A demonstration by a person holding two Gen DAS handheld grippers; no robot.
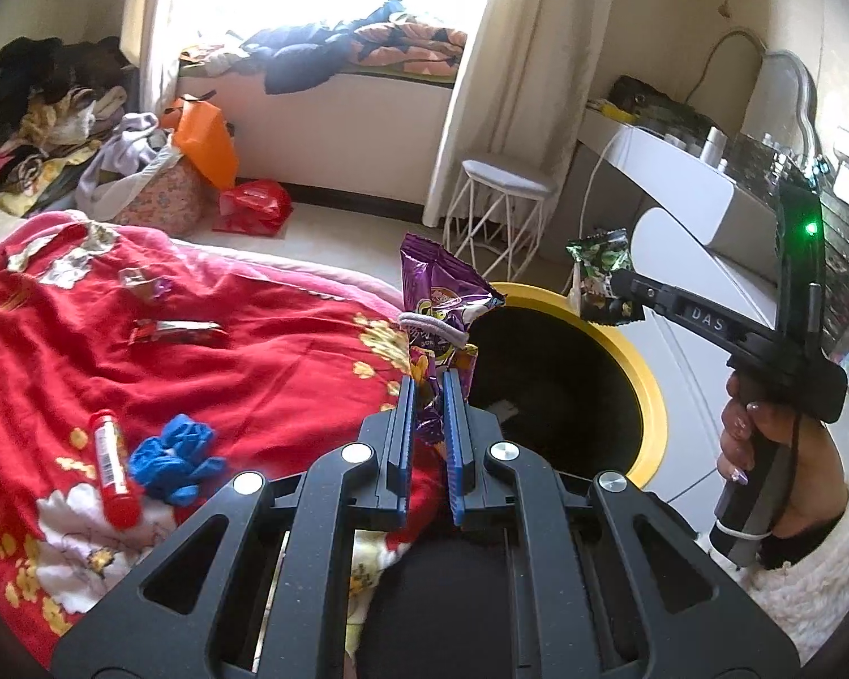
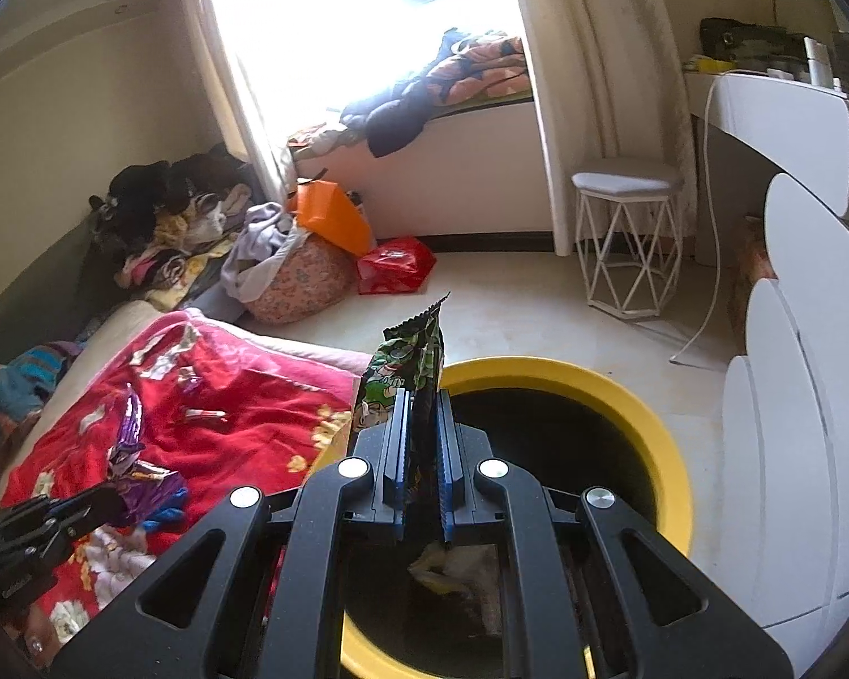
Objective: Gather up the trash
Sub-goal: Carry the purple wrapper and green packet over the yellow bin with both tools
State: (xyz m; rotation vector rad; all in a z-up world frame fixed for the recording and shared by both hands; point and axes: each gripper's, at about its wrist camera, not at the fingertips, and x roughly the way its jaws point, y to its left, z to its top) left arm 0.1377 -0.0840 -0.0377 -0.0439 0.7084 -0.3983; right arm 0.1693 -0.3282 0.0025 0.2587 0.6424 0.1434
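- Your left gripper (image 1: 429, 382) clamps the purple snack bag (image 1: 438, 305) at the yellow-rimmed bin (image 1: 648, 390) edge;
- your right gripper (image 2: 423, 402) pinches the green snack bag (image 2: 410, 362) above that bin; more wrappers lie on the red blanket (image 1: 198, 351).

Left tongs (image 1: 429, 396): black frame, blue ribbed pads, silver screws. Right tongs (image 2: 423, 418): same build; seen from the left wrist, "DAS" lettering and green indicator lit. Fluffy white sleeve (image 1: 809, 577); decorated nails.
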